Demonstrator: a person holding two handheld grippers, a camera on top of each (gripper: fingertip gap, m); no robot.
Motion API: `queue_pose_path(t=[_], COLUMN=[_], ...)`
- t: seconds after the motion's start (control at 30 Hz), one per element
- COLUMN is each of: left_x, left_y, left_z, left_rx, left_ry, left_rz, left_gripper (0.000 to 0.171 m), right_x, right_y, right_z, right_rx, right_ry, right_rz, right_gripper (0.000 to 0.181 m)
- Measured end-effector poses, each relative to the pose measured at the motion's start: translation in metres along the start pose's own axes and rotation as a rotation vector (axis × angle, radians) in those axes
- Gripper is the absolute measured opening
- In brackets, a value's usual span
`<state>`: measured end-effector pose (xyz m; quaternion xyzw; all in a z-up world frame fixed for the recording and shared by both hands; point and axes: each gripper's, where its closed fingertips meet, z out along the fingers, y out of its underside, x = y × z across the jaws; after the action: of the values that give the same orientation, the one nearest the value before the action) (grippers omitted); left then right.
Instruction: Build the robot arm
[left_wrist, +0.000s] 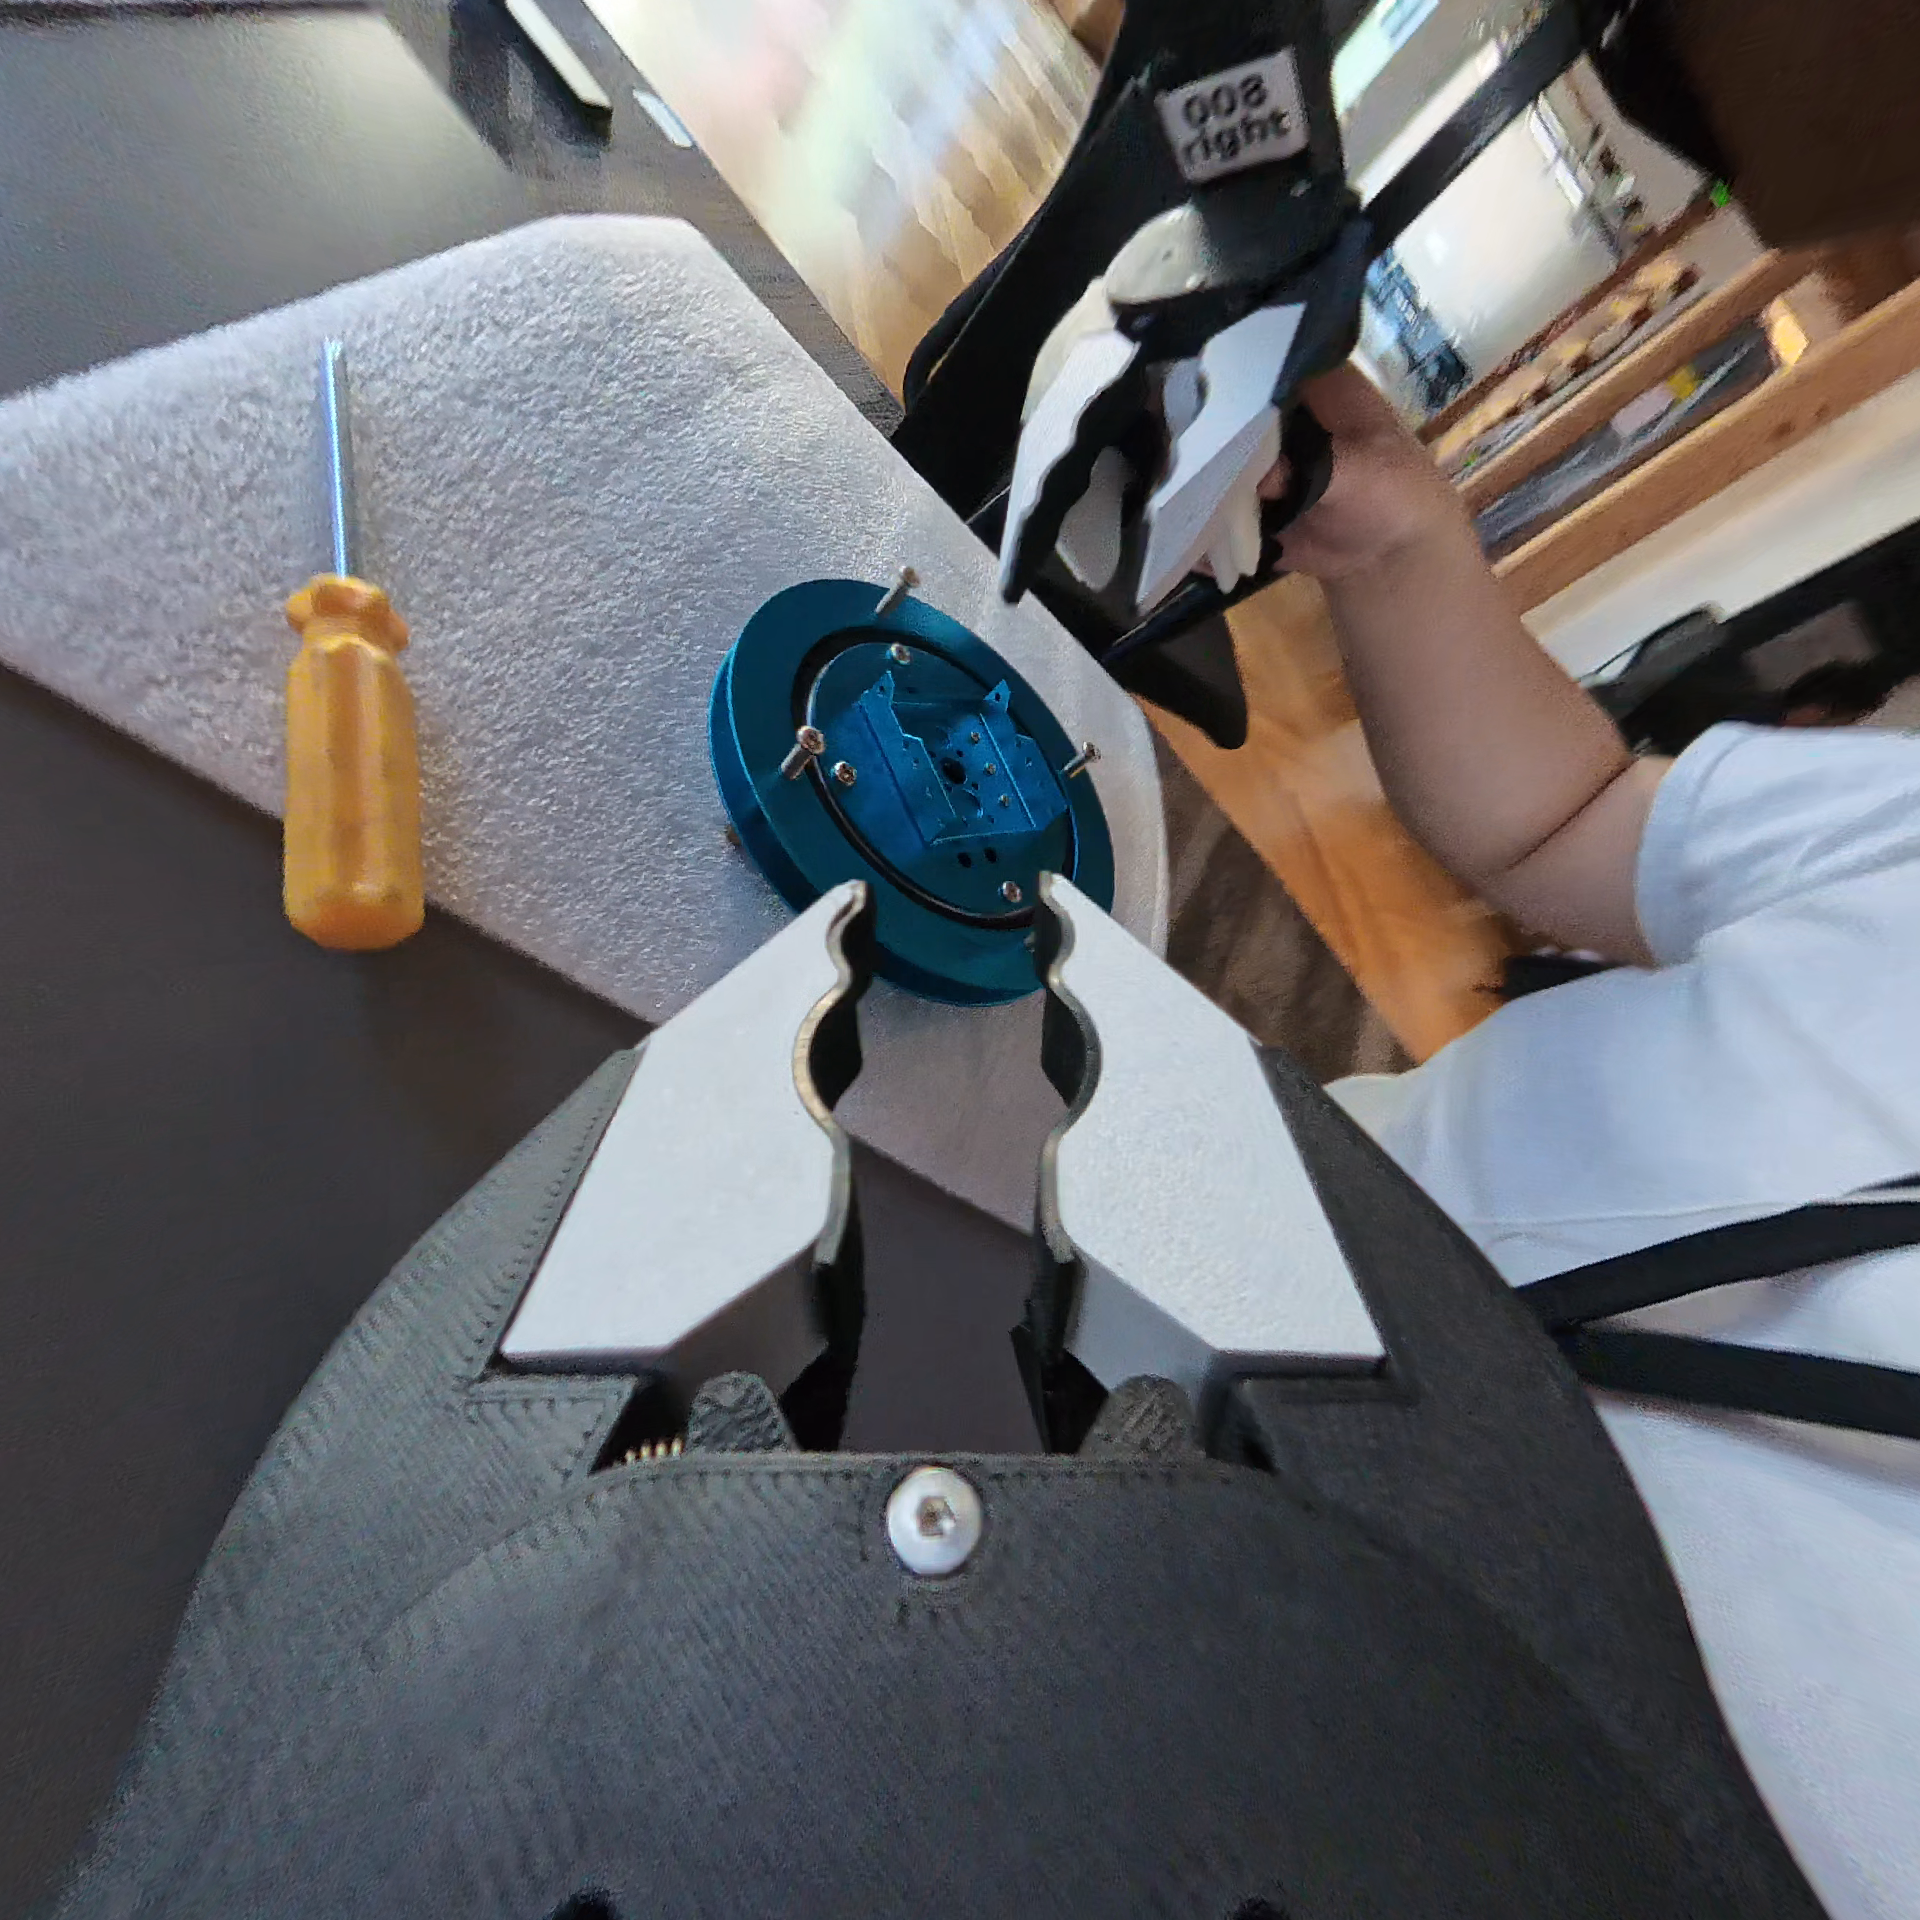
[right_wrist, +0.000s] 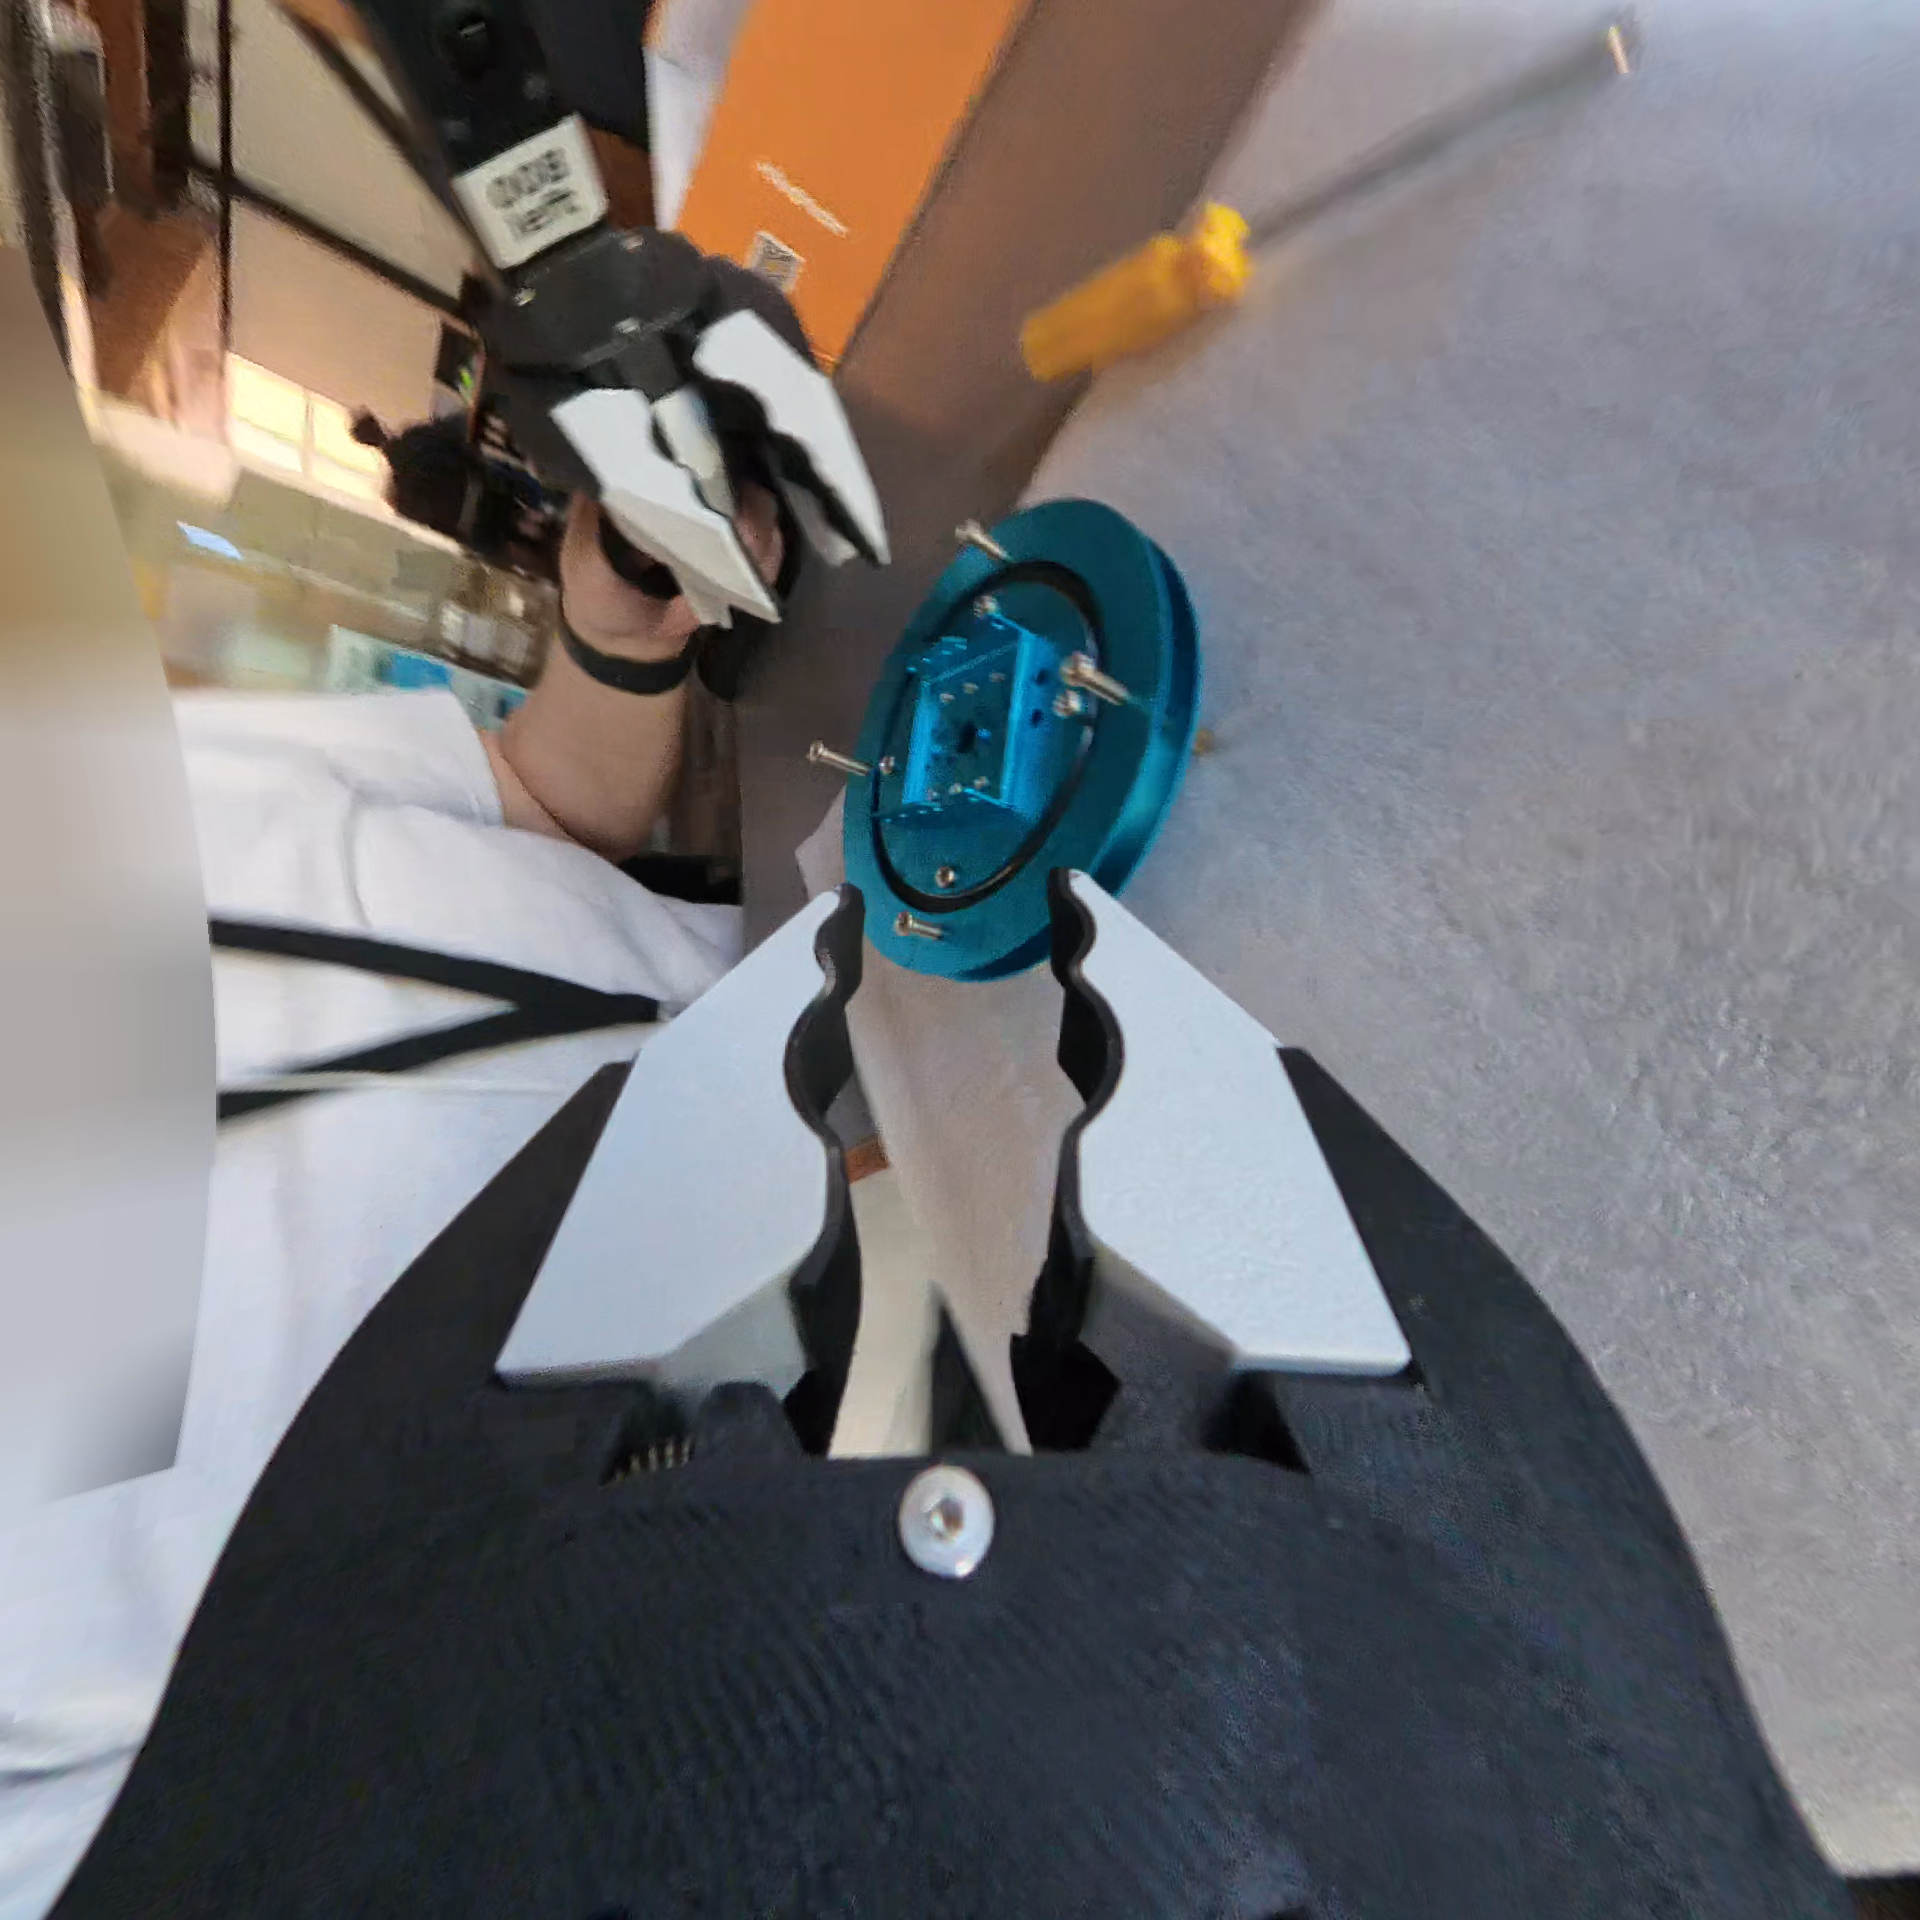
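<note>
On the white foam sheet (left_wrist: 582, 499), toward its left, lies a yellow-handled screwdriver (left_wrist: 351, 764), its long axis running along the sheet's width with the metal shaft pointing away from the left wrist camera and the handle's butt reaching over the sheet's edge onto the dark worktop (left_wrist: 156, 1039). Farther right, near the sheet's rounded corner, sits a blue round metal part (left_wrist: 914, 790), lying flat with its open face up; a black ring runs round a square blue block at its centre, and several small silver screws (left_wrist: 802, 750) stand partly out of its face, tilted outward. The left tongs (left_wrist: 948, 896) hover just before this part, their fingers apart with nothing between them. To the right and above, the right tongs (left_wrist: 1081, 587) hang over the sheet's edge, held by a person's hand (left_wrist: 1340, 499); in the right wrist view the right tongs (right_wrist: 954, 885) are likewise apart and empty, close to the part's rim. Beyond the worktop the room shows wooden flooring and wooden benches, blurred.
</note>
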<state>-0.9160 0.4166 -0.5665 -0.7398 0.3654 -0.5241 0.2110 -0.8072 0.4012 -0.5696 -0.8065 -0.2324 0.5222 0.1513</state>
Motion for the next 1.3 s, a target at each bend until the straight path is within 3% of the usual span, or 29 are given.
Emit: queue_pose_path(t=[0.13, 0.2, 0.43, 0.67, 0.73, 0.87, 0.9, 0.97, 1.03, 1.17, 1.23, 1.3], left_x=[0.006, 0.005, -0.006, -0.010, -0.010, -0.020, -0.029, -0.054, -0.082, -0.103, -0.108, -0.108], left_y=[0.005, 0.009, 0.011, 0.013, 0.009, -0.017, -0.023, -0.026, -0.023, -0.014, -0.006, -0.004], left_z=[0.000, 0.002, 0.017, 0.020, 0.017, -0.013, -0.022, -0.033, -0.037, -0.020, -0.014, -0.014], left_rx=[-0.011, -0.035, -0.095, -0.108, -0.091, 0.025, 0.034, -0.038, -0.165, -0.259, -0.303, -0.310], left_ry=[-0.055, -0.096, -0.188, -0.251, -0.272, -0.369, -0.420, -0.526, -0.632, -0.620, -0.605, -0.614], left_rz=[0.237, 0.334, 0.426, 0.489, 0.497, 0.505, 0.510, 0.500, 0.449, 0.389, 0.362, 0.336], left_gripper=[0.046, 0.051, 0.040, 0.035, 0.039, 0.039, 0.047, 0.055, 0.052, 0.035, 0.018, 0.017], right_x=[-0.009, -0.015, -0.001, 0.016, 0.007, -0.031, -0.037, -0.048, -0.050, -0.047, -0.049, -0.050], right_y=[0.005, 0.004, -0.008, 0.001, -0.002, -0.024, -0.026, -0.026, -0.021, -0.012, -0.007, -0.001], right_z=[-0.002, 0.000, 0.004, 0.013, 0.010, -0.013, -0.018, -0.022, -0.018, -0.008, -0.008, -0.010], right_rx=[0.126, 0.202, 0.298, 0.215, 0.233, 0.448, 0.490, 0.557, 0.557, 0.499, 0.503, 0.502], right_ry=[0.170, 0.203, 0.200, 0.276, 0.274, 0.301, 0.315, 0.329, 0.349, 0.412, 0.421, 0.425], right_rz=[-0.575, -0.676, -0.584, -0.563, -0.588, -0.724, -0.746, -0.787, -0.804, -0.796, -0.780, -0.756], right_gripper=[0.058, 0.056, 0.029, 0.021, 0.025, 0.038, 0.045, 0.061, 0.061, 0.063, 0.062, 0.060])
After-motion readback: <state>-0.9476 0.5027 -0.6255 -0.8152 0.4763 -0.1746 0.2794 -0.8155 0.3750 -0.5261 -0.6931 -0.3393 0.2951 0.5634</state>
